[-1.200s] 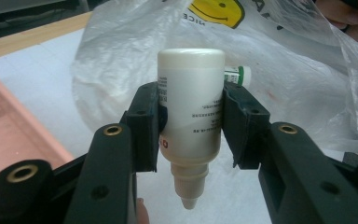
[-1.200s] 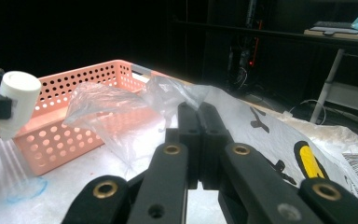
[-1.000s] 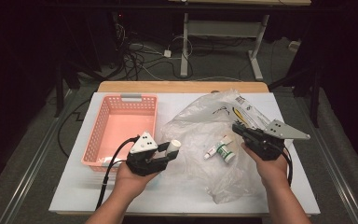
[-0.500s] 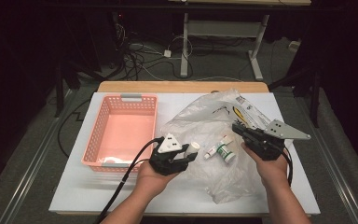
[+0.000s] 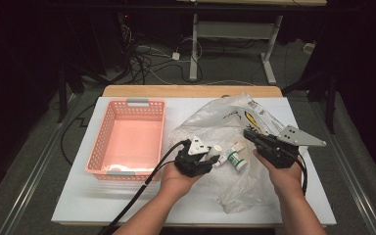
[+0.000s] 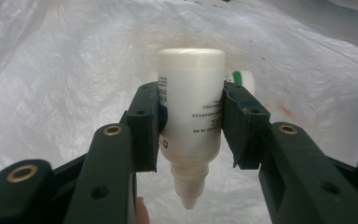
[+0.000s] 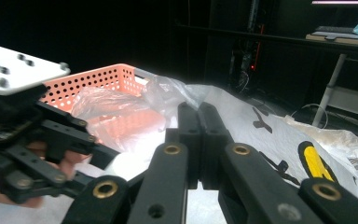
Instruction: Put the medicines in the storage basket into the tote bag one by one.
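My left gripper (image 5: pixel 210 155) (image 6: pixel 191 107) is shut on a small white dropper bottle (image 5: pixel 215 150) (image 6: pixel 191 93), its nozzle pointing back toward the hand. It hovers over a crumpled clear plastic bag (image 5: pixel 215 120) (image 6: pixel 74 70). Just beyond lies a second small bottle with a green label (image 5: pixel 236 157) (image 6: pixel 242 77) on the bag. My right gripper (image 5: pixel 248 133) (image 7: pixel 199 109) sits at the bag's right side with its jaws pressed together on the film, which rises from its tips.
A pink perforated basket (image 5: pixel 127 104) (image 7: pixel 98 81) stands at the left of the white table (image 5: pixel 78 196); something pale lies at its near end. Printed packaging (image 5: pixel 254 117) shows inside the bag. The left gripper's cable (image 5: pixel 142 188) trails toward the front edge.
My left gripper has carried the white bottle to the right, from beside the basket's front corner to over the bag near the green-labelled bottle. The right gripper has stayed put.
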The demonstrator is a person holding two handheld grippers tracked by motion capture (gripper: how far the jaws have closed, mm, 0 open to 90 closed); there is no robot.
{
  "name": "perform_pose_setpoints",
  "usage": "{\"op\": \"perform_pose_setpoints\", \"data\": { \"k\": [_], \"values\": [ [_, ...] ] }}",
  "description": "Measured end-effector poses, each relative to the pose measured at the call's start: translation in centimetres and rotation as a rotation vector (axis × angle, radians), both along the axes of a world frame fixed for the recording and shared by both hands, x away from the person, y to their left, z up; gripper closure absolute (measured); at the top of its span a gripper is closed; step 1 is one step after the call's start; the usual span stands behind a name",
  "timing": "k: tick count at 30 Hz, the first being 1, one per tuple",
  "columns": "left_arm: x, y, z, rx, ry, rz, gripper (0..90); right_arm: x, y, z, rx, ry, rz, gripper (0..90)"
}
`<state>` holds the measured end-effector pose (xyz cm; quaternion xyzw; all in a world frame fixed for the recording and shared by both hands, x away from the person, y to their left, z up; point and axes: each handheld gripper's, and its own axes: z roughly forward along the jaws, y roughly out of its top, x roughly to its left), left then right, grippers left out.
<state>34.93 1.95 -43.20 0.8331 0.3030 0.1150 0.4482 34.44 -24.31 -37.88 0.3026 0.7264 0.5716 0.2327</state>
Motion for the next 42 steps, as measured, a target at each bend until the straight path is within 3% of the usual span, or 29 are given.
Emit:
{"op": "perform_pose_setpoints", "data": {
  "k": [6,12,16,25,35,38,42],
  "values": [
    [1.6,-1.1,-0.7,0.014,0.010,0.012,57.9,0.0,0.0,0.0,0.002,0.001,-0.001,90.0],
    [2.8,-2.5,-1.3,0.037,-0.004,0.026,57.9,0.3,0.0,-0.3,0.002,0.008,-0.004,90.0],
    [3.7,-3.5,-1.7,0.081,-0.023,0.032,57.8,0.3,-0.1,-0.4,0.001,0.016,-0.005,90.0],
    [5.6,-4.7,-3.1,0.116,0.026,0.048,57.6,0.4,-0.2,-0.4,0.001,0.011,-0.006,90.0],
    [6.5,-5.9,-3.6,0.081,0.050,0.066,57.5,0.3,-0.2,-0.4,0.004,0.012,-0.003,90.0],
    [6.5,-6.1,-3.4,0.054,0.047,0.071,51.2,0.3,-0.3,-0.4,0.005,0.013,-0.003,90.0],
    [6.2,-5.8,-2.9,0.064,0.044,0.068,47.0,0.3,-0.3,-0.4,0.007,0.013,-0.004,90.0]
  ]
}}
